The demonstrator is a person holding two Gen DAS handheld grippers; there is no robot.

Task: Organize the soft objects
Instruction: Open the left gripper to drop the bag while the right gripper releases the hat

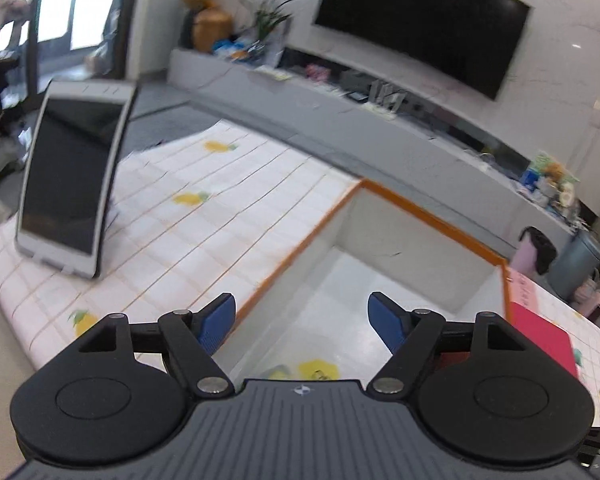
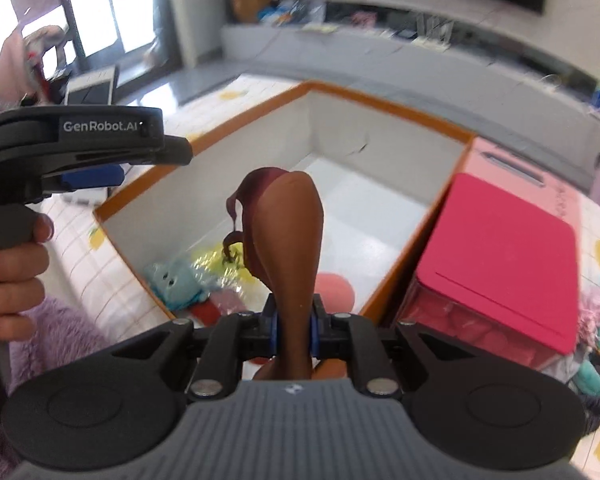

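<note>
Two tongs are in play over an open box (image 2: 204, 168) with an orange rim, which stands on a worktop (image 1: 204, 216) covered by a checked cloth with lemon prints. Right tongs (image 2: 294, 338) are pressed together on the narrow end of a brown toy (image 2: 296, 232), a soft drumstick-like piece with a darker red flap; the toy stands up from the pads and hangs above the near part of the box interior. Left tongs (image 1: 302, 320) are spread wide with nothing between the blue pads, positioned above the near left rim of the box; in the right view the same tool appears at far left, held by a hand (image 2: 16, 264). Several soft items already lie on the box floor at its near end: a light blue plush (image 2: 172, 280), a yellow piece (image 2: 220, 264) and a pink round piece (image 2: 336, 288). A red-lidded case (image 2: 500, 256) stands touching the right wall of the box, and more soft items lie on the cloth to the right of it. The step in hand appears to be depositing the toy. To do it well, bring the toy clear of the rim and over bare floor or over the existing pile, lower before release so it does not bounce out, and part the pads fully so the soft skin does not cling. Keep the left tongs clear of the drop path.
</note>
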